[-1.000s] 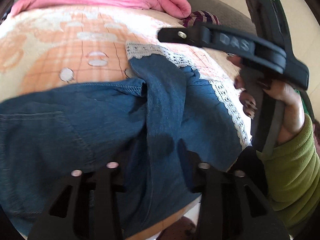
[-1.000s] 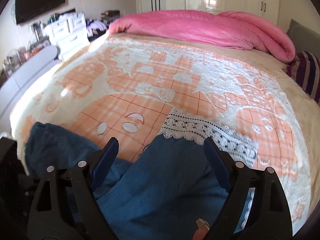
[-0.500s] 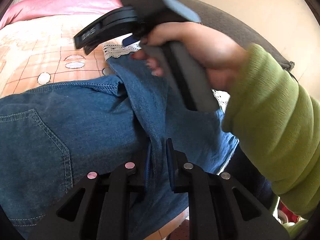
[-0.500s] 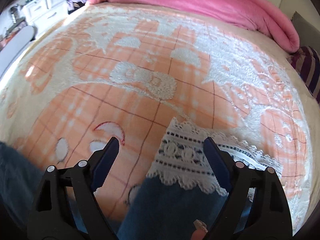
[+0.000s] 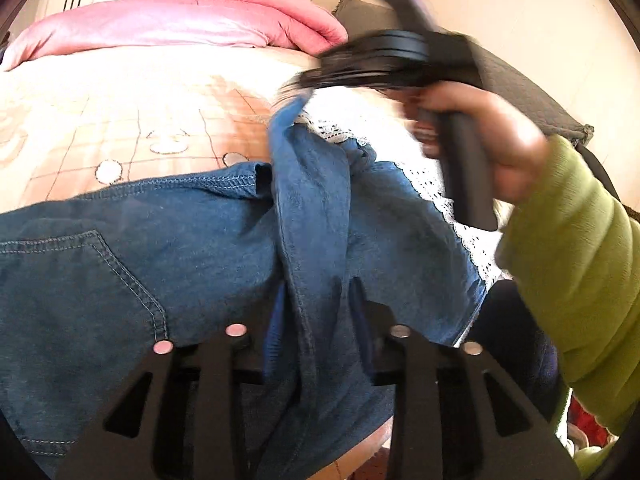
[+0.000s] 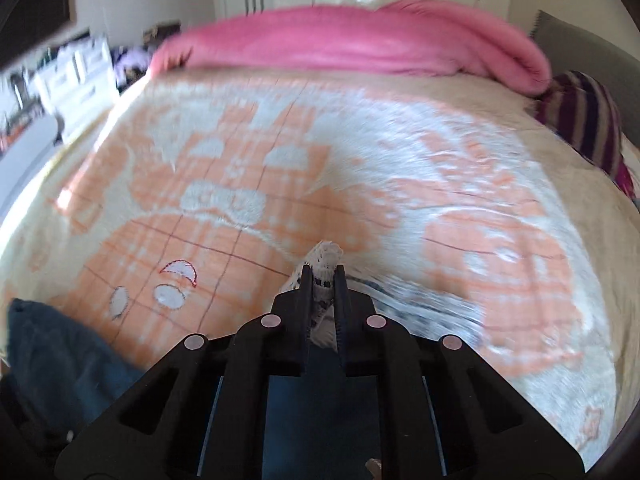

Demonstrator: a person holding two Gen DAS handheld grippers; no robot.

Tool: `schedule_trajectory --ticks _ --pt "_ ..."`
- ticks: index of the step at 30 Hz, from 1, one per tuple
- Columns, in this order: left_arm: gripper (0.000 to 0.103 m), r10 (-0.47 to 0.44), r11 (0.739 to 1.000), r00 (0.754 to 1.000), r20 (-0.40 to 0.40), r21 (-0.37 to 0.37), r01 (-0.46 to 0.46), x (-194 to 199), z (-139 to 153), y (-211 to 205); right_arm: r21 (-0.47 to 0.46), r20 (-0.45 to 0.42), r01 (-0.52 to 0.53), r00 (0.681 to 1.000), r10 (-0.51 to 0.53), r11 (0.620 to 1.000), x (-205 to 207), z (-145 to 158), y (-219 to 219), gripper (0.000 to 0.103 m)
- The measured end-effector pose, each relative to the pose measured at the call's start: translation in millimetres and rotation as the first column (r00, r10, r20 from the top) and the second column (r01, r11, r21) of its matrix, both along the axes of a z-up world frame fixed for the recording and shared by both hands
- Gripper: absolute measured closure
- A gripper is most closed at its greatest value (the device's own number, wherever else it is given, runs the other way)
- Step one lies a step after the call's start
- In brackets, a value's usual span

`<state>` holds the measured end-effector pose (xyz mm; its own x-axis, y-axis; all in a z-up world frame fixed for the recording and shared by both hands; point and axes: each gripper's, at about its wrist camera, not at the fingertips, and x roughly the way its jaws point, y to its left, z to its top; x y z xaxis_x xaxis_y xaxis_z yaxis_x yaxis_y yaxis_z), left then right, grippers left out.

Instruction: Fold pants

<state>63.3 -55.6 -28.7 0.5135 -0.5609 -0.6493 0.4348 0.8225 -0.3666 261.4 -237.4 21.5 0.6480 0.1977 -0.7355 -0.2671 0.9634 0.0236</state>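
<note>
The blue denim pants (image 5: pixel 224 240) lie on the near part of the bed's orange-and-cream blanket (image 6: pixel 280 184), their lace hem (image 6: pixel 326 258) lifted. The right gripper (image 6: pixel 323 276) is clenched on that lace hem. The left gripper (image 5: pixel 316 312) straddles a raised denim fold, its jaws opening, with a pink duvet (image 5: pixel 172 20) at the far end.

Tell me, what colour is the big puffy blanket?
Pink. The puffy blanket shows best in the right wrist view.
</note>
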Motion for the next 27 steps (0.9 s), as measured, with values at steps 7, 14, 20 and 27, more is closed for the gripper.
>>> schedule_trajectory --ticks 7,14,20,27 --pt "0.099 0.016 0.997 0.998 0.055 0.073 -0.02 5 -1 1 0.129 0.03 0.088 0.995 -0.092 0.988 -67 27 -84 0.098" --pt "0.099 -0.063 0.994 0.992 0.113 0.094 0.052 -6 8 -2 0.263 -0.03 0.176 0.984 -0.174 0.949 -140 13 -139 0.098" --pt "0.099 -0.157 0.98 0.974 0.16 0.144 0.134 -27 14 -16 0.334 -0.112 0.224 0.974 -0.198 0.916 -196 -6 -170 0.098" --pt "0.099 -0.21 0.959 0.97 0.123 0.217 0.181 -38 1 -33 0.368 -0.227 0.283 0.951 -0.21 0.886 -222 -49 -190 0.098"
